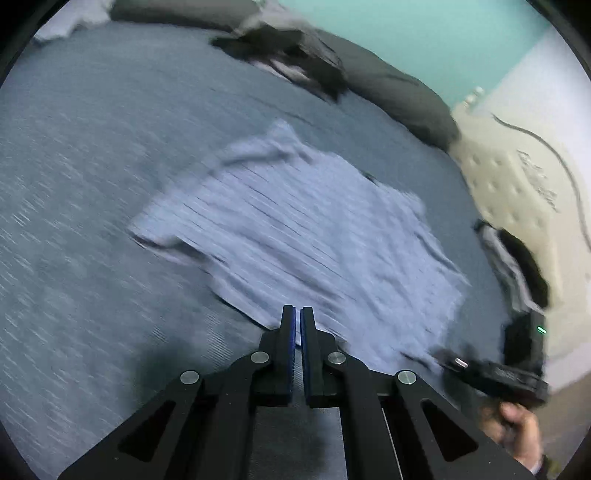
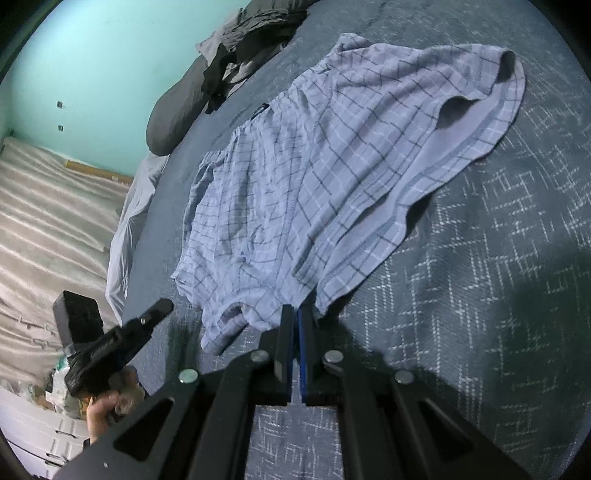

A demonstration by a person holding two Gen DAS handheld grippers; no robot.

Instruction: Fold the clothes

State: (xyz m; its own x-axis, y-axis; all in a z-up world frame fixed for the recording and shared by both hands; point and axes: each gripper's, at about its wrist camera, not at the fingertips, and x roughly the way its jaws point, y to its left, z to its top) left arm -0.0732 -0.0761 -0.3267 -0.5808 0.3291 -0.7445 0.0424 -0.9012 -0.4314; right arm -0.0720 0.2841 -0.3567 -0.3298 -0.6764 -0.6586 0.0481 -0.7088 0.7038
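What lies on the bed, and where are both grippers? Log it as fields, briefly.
garment: checked pale-blue shorts, spread out, unfolded
surface: dark patterned bedspread
right gripper: shut, tips at the shorts' near hem; grip unclear
left gripper: shut, holding nothing, apart from the shorts
beyond: dark clothes heap by a grey pillow

Checked shorts (image 2: 314,177) flat on bedspread (image 2: 480,295), pillow (image 2: 173,110) behind them.
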